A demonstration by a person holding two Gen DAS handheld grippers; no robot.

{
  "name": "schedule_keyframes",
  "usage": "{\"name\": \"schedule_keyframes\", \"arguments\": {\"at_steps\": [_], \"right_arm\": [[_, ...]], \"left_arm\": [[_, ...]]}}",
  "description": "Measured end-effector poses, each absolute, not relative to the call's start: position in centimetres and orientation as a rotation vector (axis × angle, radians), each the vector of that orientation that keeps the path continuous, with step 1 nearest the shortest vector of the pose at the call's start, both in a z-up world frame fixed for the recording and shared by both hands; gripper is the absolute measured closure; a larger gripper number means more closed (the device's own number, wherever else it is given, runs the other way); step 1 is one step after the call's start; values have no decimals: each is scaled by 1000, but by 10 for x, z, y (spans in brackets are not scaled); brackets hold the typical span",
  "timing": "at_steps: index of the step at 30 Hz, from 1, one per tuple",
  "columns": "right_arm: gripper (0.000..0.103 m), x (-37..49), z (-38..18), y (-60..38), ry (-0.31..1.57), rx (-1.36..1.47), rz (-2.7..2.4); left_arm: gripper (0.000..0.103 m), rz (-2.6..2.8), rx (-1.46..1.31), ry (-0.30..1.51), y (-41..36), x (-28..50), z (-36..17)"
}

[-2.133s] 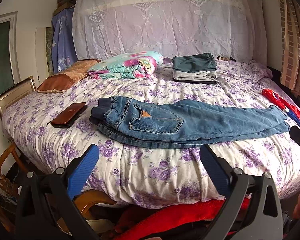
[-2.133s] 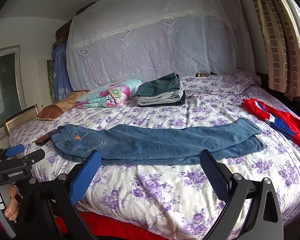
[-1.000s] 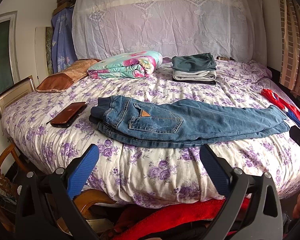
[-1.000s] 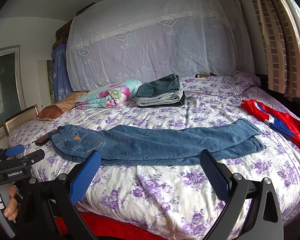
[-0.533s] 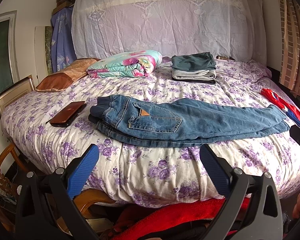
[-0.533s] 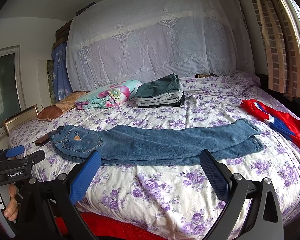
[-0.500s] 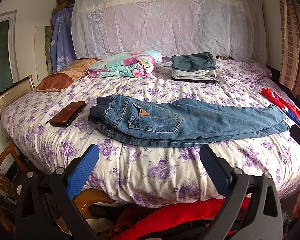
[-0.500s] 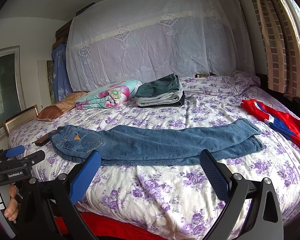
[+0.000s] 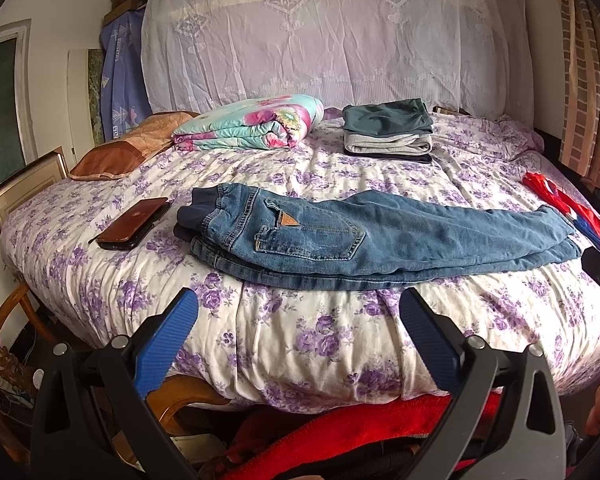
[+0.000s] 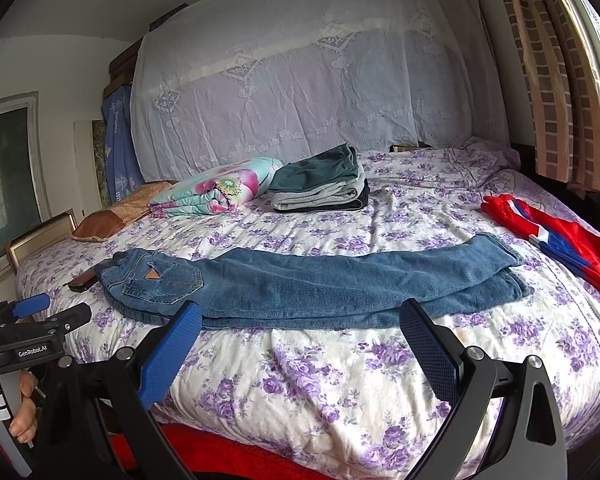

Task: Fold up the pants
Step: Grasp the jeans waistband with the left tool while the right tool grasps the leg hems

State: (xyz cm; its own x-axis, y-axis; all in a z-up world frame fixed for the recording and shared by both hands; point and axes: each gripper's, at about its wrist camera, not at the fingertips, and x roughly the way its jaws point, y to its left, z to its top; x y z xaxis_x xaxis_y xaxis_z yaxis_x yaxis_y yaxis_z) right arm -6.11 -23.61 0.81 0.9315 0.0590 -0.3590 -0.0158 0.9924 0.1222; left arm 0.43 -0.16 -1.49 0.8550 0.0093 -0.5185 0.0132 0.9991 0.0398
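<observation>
Blue jeans (image 9: 360,240) lie flat across the purple-flowered bed (image 9: 300,340), folded lengthwise with one leg over the other, waistband to the left and hems to the right. They also show in the right wrist view (image 10: 320,284). My left gripper (image 9: 300,312) is open and empty, held off the bed's near edge, short of the jeans' seat. My right gripper (image 10: 300,320) is open and empty, near the front edge, level with the jeans' legs. The left gripper's body (image 10: 36,332) shows at the left of the right wrist view.
A stack of folded clothes (image 9: 388,132) and a rolled floral quilt (image 9: 252,128) lie at the back. A brown phone case (image 9: 134,229) lies left of the waistband. A red garment (image 10: 560,240) lies at the right edge. A wooden chair (image 9: 8,352) stands lower left.
Both grippers have hardly moved; the left wrist view has crept slightly closer to the bed. The jeans lie unchanged.
</observation>
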Motion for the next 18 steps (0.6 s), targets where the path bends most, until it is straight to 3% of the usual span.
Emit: {"name": "schedule_keyframes", "arguments": {"at_steps": [10,18], "right_arm": [[4,-54,3,-243,383,124,17],[4,-33,-19,-281,436,253,24]], "left_arm": [[5,-6,17,580,7,20,-22],[5,-61,-87,705,24,63,-63]]}}
